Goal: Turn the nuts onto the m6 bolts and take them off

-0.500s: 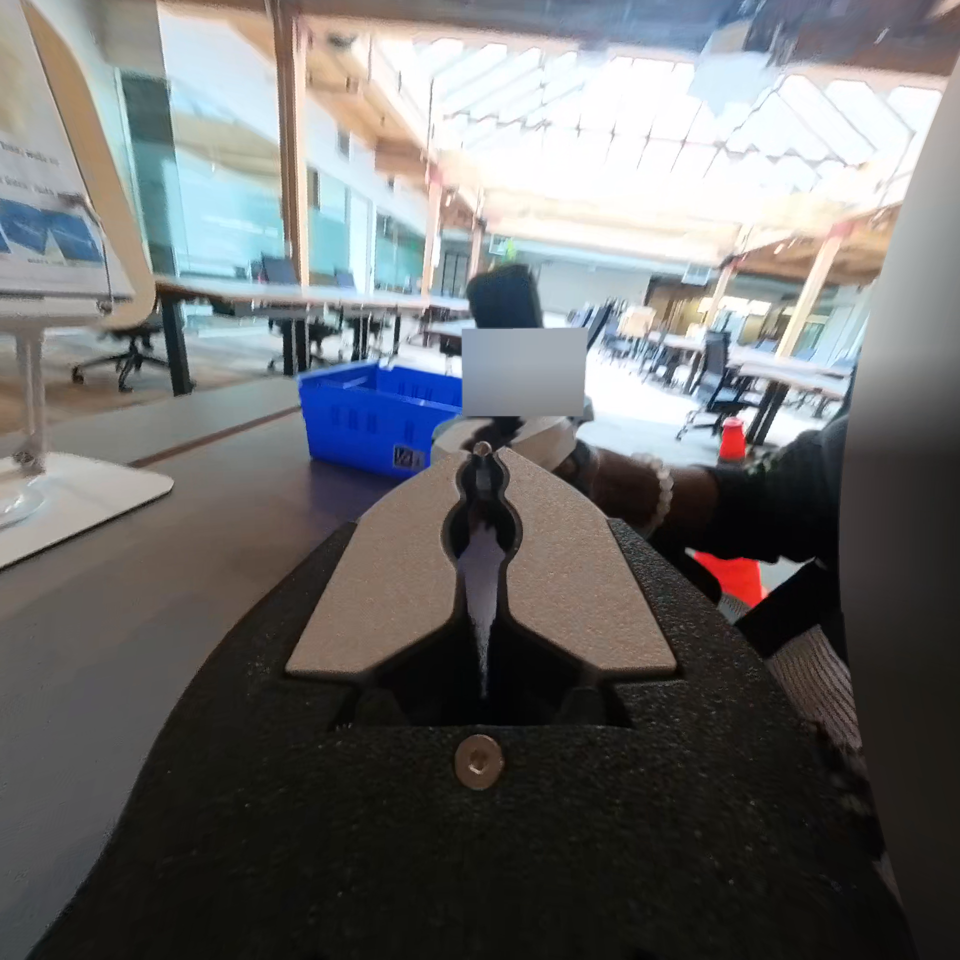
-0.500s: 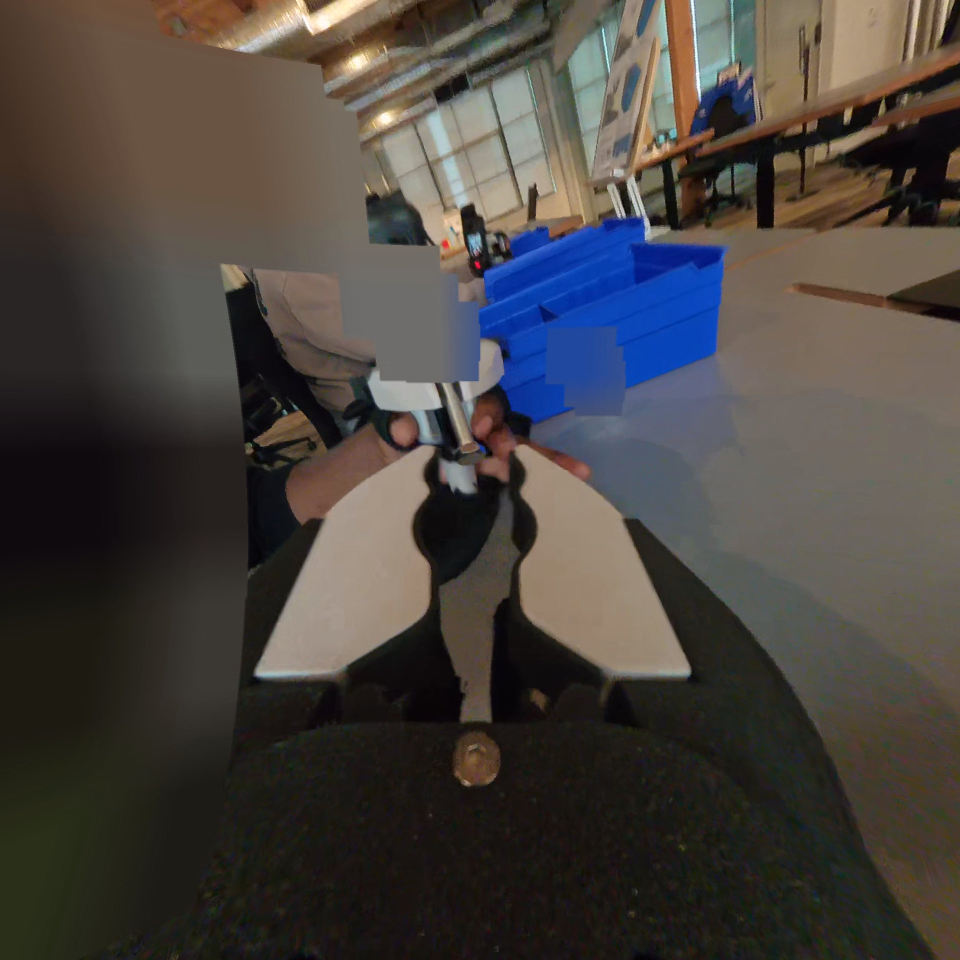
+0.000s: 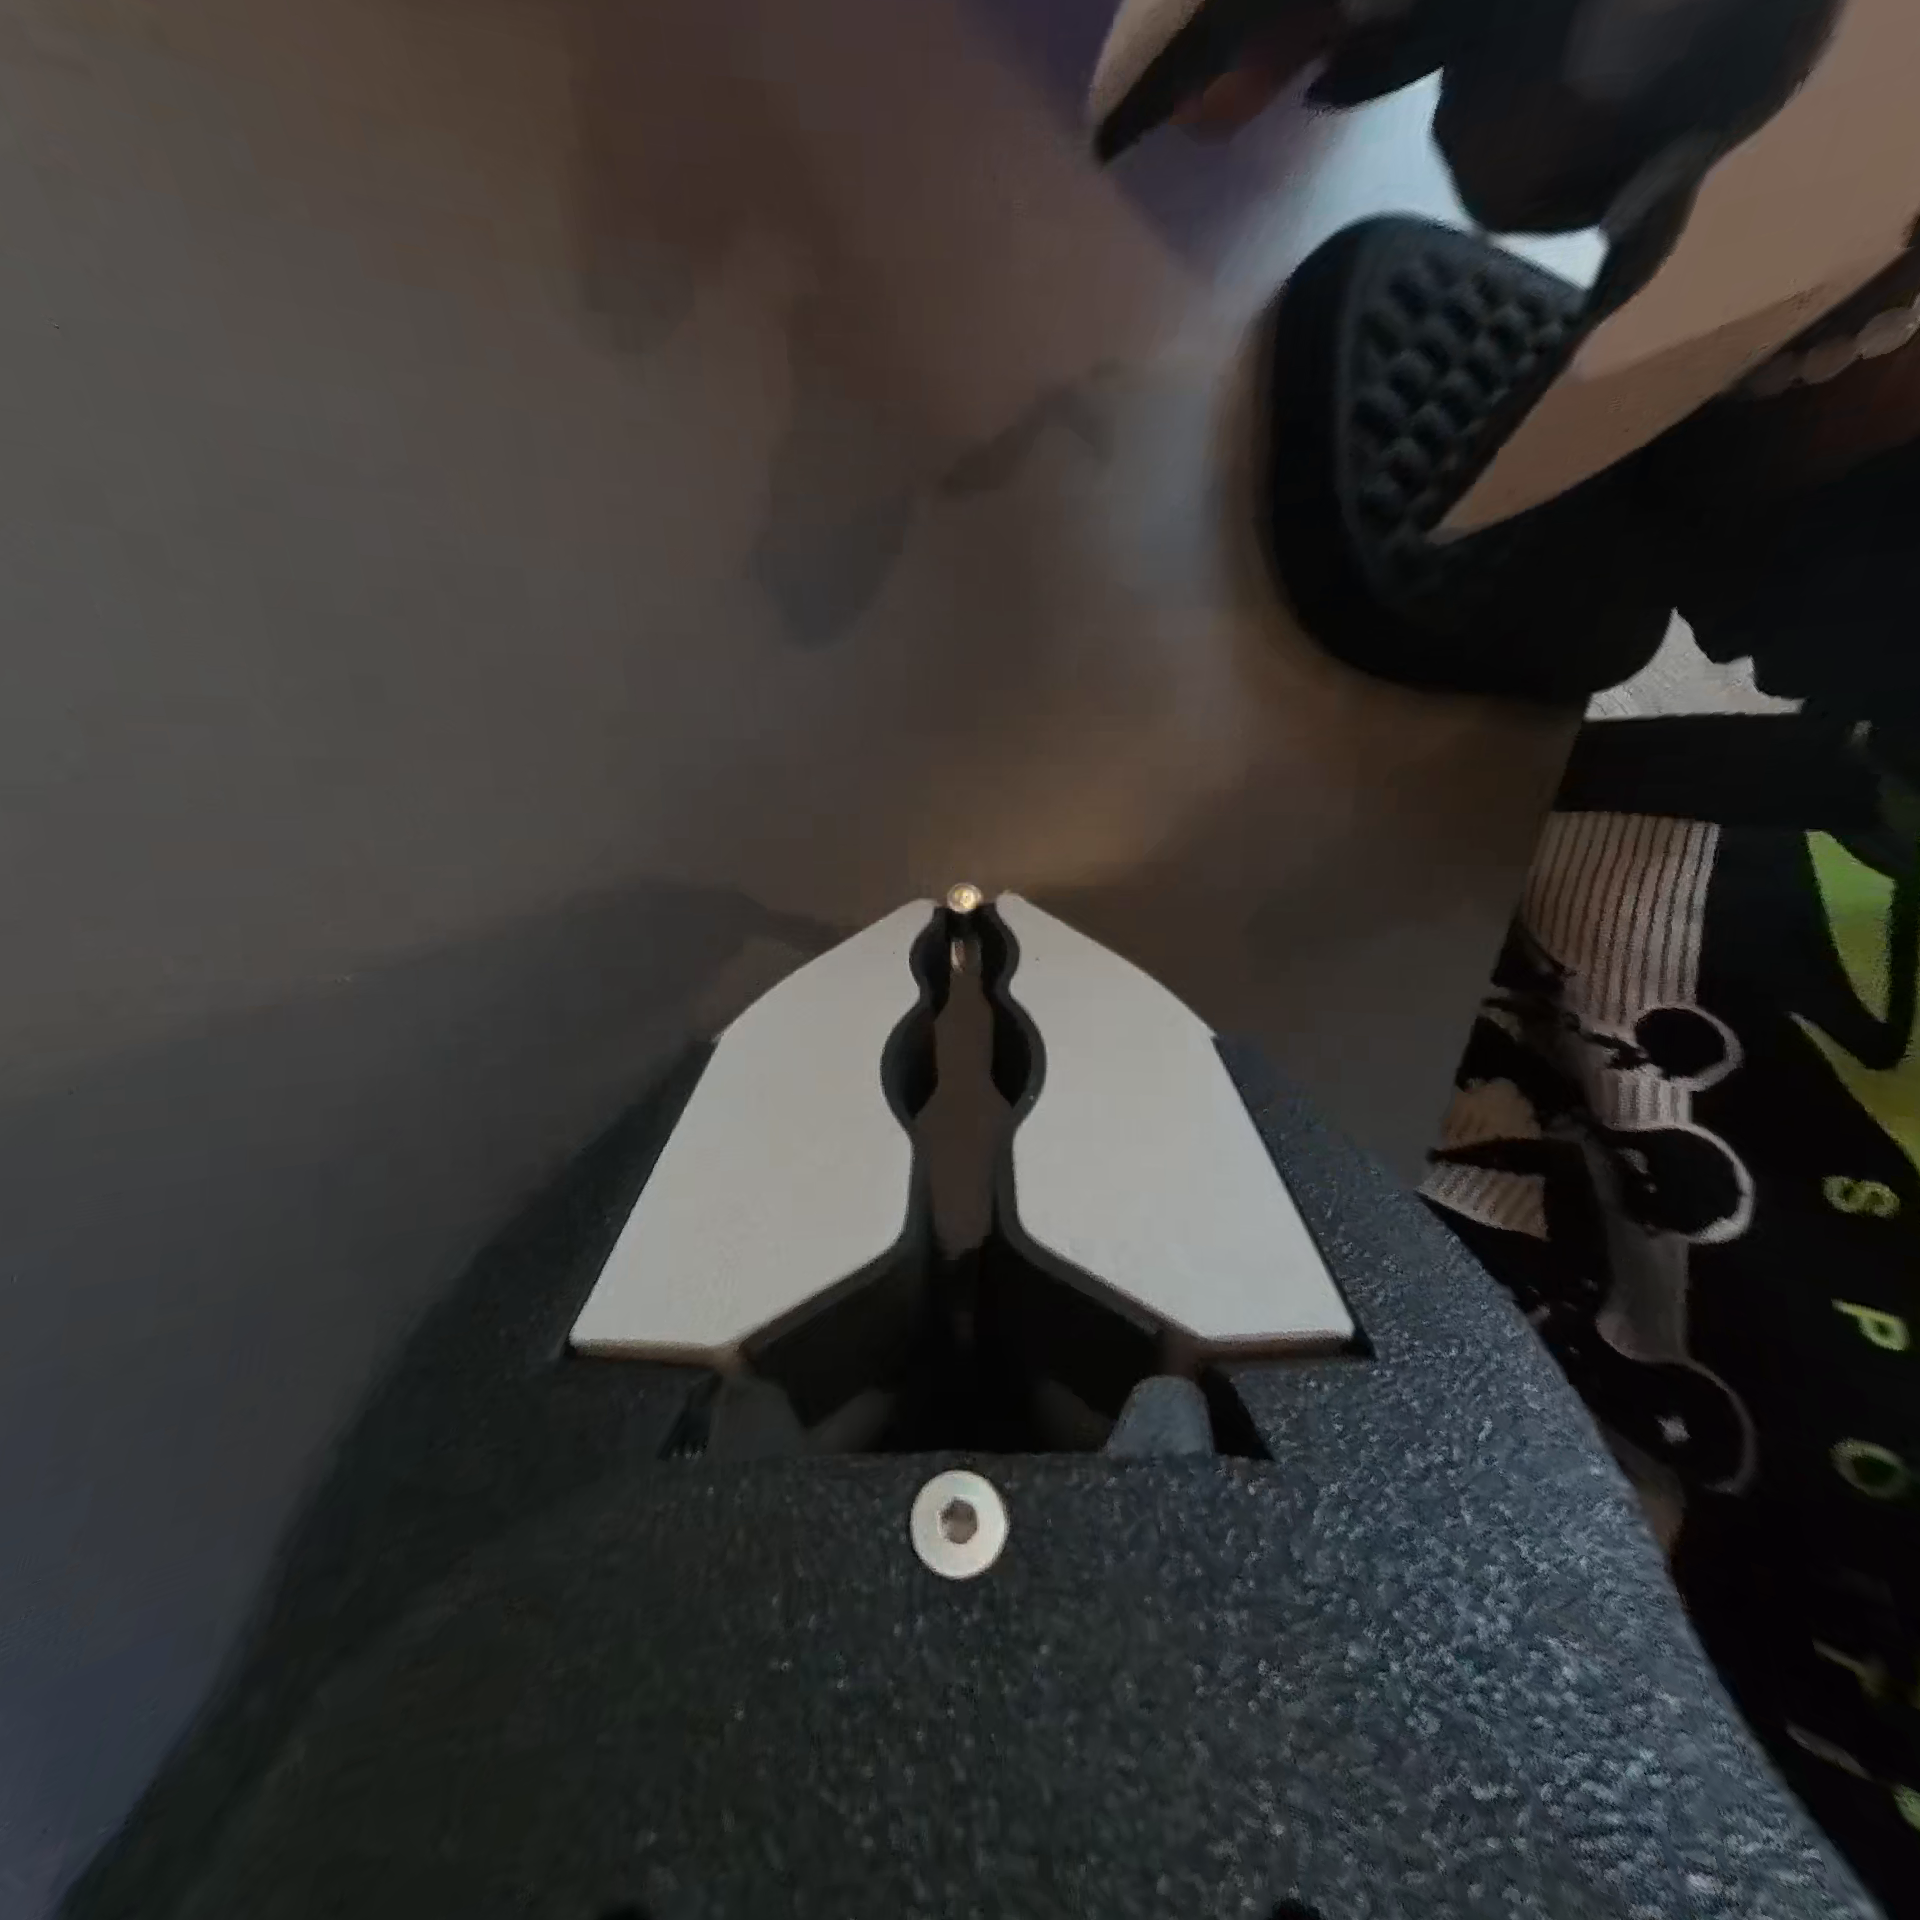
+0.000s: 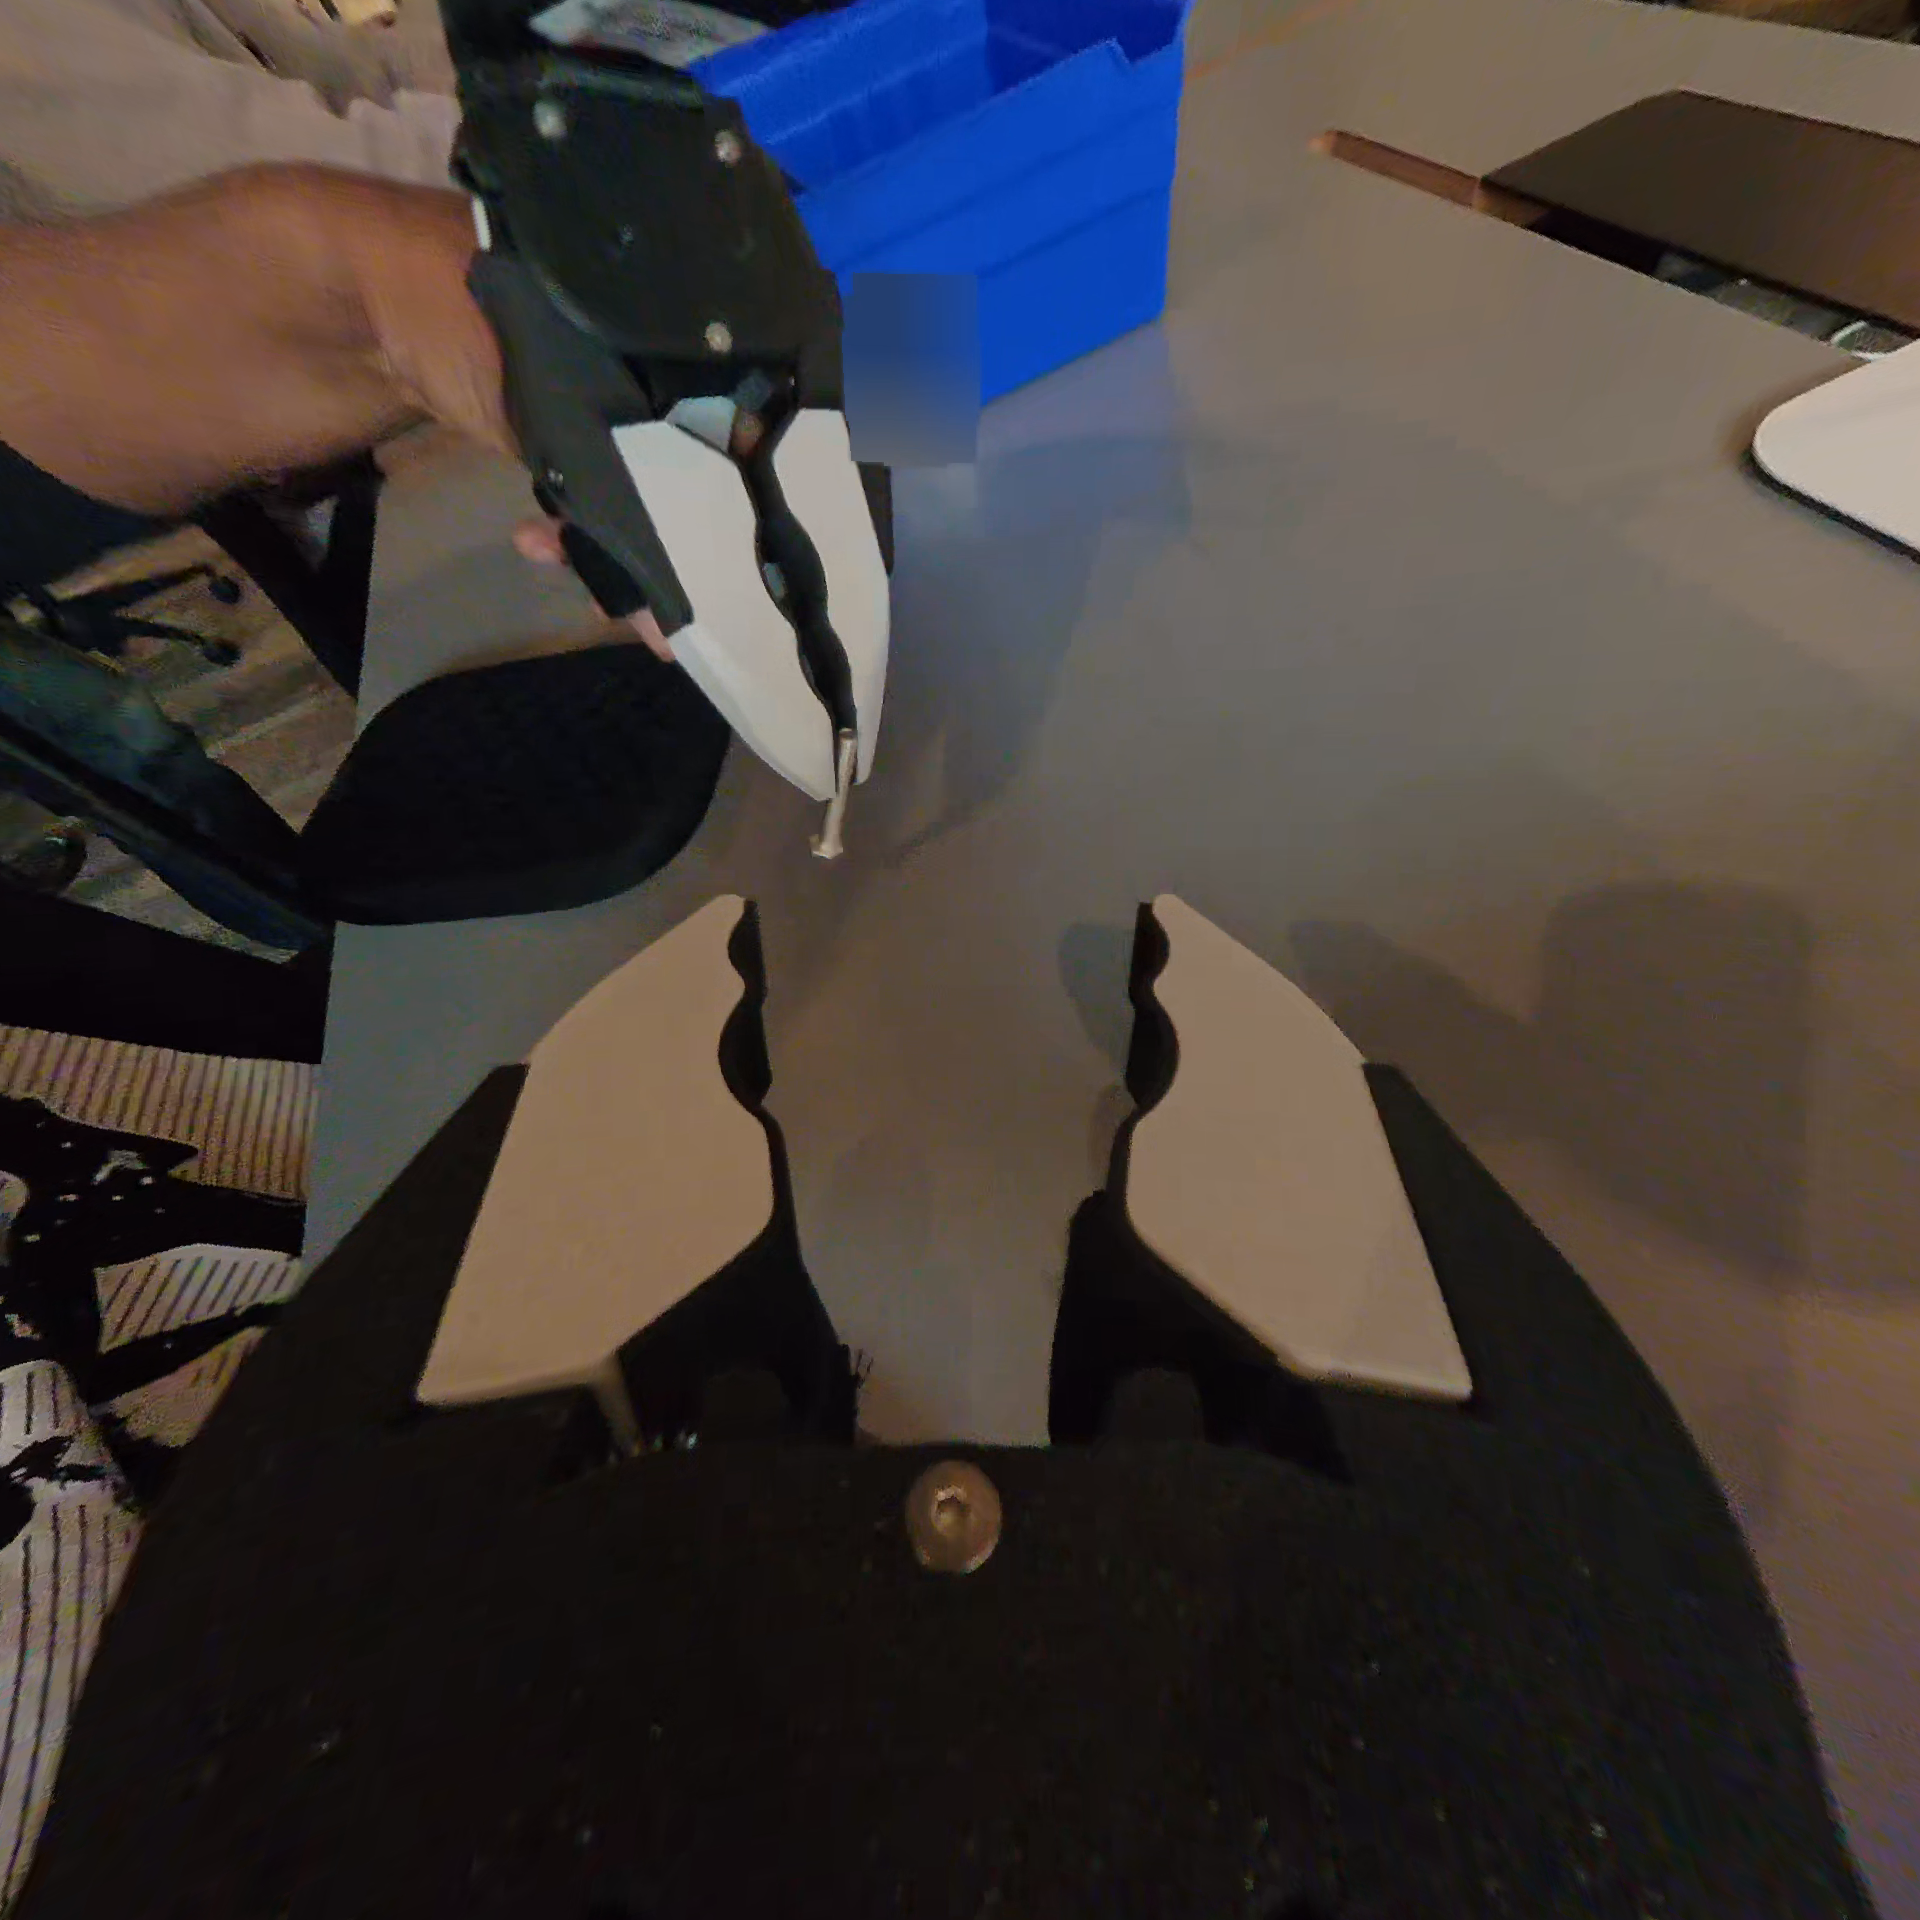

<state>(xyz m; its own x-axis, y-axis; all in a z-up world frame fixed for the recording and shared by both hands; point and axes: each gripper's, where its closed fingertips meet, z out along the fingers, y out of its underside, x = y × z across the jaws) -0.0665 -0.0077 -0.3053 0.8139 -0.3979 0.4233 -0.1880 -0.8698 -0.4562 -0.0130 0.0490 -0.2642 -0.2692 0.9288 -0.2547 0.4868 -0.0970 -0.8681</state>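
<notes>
The left tongs (image 4: 847,753) are clamped together on a silver bolt (image 4: 834,816), gripping only the upper end of its shank while the rest hangs down past the tips with the head lowest, close above the grey tabletop (image 4: 1351,675). In the left wrist view the bolt's end (image 3: 964,899) shows as a small bright dot pinched at the very tips. The right tongs (image 4: 945,914) stand wide apart with nothing between them, hovering over bare tabletop just short of the bolt. No nut can be seen anywhere in either view, so it cannot be told whether one lies out of sight or has dropped. The main risk lies in that shallow grip: so little metal is caught between the smooth tips that any sideways knock from the right tongs, or a touch of the head on the tabletop, could swivel the bolt or pull it free. A round bolt let loose here would likely roll toward the tabletop edge (image 4: 348,831), beside the black chair seat (image 4: 499,779), and be lost to the floor. The blue bins (image 4: 997,177) stand well apart, behind.
</notes>
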